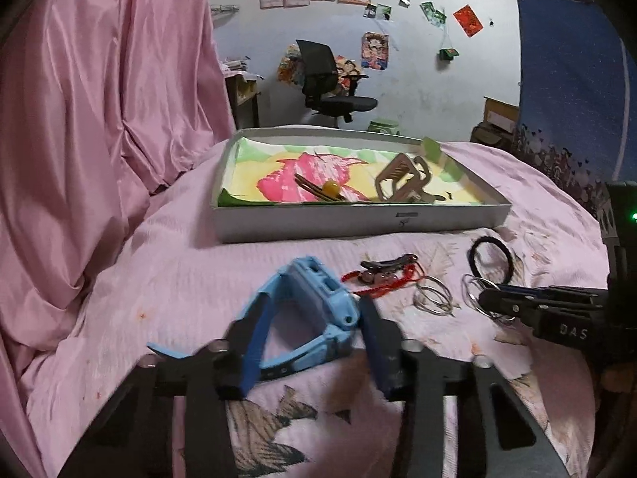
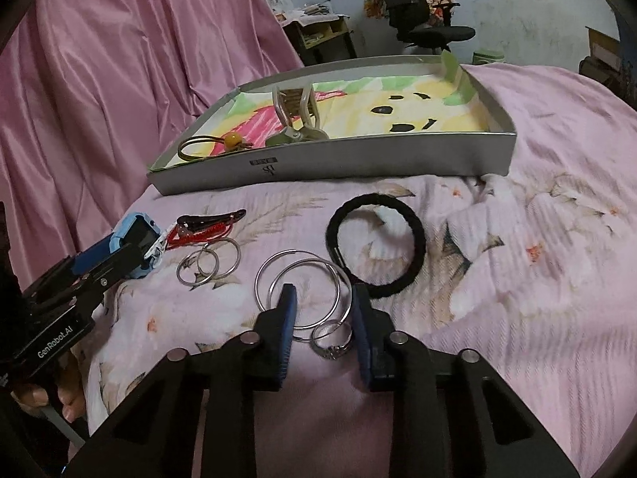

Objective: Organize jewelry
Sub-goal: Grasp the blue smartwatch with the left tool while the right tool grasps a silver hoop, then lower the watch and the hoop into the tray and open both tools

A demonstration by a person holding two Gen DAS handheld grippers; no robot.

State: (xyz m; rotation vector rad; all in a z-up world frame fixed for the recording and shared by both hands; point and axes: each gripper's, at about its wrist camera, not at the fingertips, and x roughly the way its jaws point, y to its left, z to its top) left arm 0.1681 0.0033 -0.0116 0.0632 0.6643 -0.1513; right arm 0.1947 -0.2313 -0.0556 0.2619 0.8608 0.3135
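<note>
A light blue watch (image 1: 314, 310) lies on the pink bedspread; my left gripper (image 1: 312, 310) is open with its fingers on either side of the watch. It also shows in the right wrist view (image 2: 135, 239). My right gripper (image 2: 322, 298) is open over two large silver hoops (image 2: 302, 290) and a small silver ring (image 2: 332, 342). A black hair band (image 2: 376, 247), two smaller silver hoops (image 2: 209, 265), a red cord bracelet (image 2: 195, 235) and a dark hair clip (image 2: 213, 217) lie nearby. A grey tray (image 2: 358, 159) holds a beige claw clip (image 2: 296, 107) and a hair tie with an amber bead (image 2: 233, 139).
Pink satin cloth (image 1: 99, 119) hangs at the left of the bed. A black office chair (image 1: 330, 83) and a desk stand by the far wall. A dark blue cloth (image 1: 569, 79) hangs at the right.
</note>
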